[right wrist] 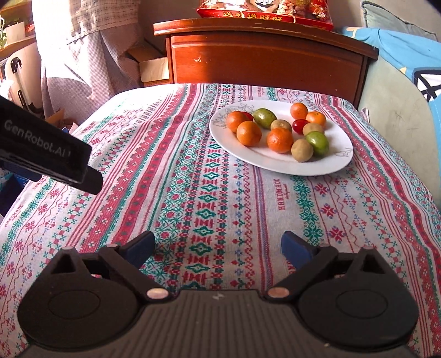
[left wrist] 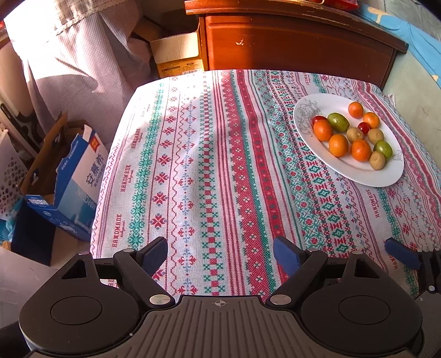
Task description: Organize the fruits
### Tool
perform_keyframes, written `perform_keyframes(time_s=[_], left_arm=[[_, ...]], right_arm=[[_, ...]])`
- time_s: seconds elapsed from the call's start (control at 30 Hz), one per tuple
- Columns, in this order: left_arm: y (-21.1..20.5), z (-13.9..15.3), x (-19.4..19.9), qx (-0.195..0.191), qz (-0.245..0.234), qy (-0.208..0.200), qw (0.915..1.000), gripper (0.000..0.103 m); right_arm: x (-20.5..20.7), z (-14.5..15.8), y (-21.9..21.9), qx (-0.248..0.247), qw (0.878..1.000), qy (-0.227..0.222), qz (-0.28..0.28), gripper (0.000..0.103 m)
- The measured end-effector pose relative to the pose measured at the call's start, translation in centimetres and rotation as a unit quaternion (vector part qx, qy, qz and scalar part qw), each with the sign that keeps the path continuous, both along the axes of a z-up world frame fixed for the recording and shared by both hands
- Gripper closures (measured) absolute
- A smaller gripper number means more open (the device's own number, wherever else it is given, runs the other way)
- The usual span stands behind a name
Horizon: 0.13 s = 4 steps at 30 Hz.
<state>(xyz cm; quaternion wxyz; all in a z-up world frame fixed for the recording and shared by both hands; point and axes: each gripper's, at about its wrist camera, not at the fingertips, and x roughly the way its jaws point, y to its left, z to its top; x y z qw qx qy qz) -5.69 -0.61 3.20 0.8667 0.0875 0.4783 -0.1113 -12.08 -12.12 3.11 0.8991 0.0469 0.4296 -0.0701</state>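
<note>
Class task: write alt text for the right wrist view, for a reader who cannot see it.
A white oval plate holding small orange, green, brown and red fruits sits on a patterned red-and-green woven tablecloth. The right gripper, jaws open and empty, points toward it.

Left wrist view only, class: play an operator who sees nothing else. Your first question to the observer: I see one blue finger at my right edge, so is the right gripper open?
Observer: Yes. The right gripper stands wide open above the tablecloth, with nothing between its fingers.
Operator: Something red is cut off at the top of my picture. What is it?
Observer: A red gift pack with gold characters, lying on top of the wooden cabinet.
Operator: Does my own gripper carry any marking?
Observer: The left gripper has pale lettering on the side of its body, reading GenRobot.AI.
</note>
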Motion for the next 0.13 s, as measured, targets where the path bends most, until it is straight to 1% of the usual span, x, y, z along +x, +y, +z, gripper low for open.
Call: perform_keyframes(time_s=[0.07, 0.13], left_arm=[[0.38, 0.16, 0.1, -0.005, 0.003, -0.002, 1.0, 0.018], [0.54, 0.26, 0.17, -0.006, 0.004, -0.003, 1.0, 0.018]], right_arm=[[0.43, -0.21, 0.25, -0.01, 1.0, -0.001, 0.004, 0.001], [0.77, -0.29, 0.27, -0.006, 1.0, -0.006, 0.006, 0.001]])
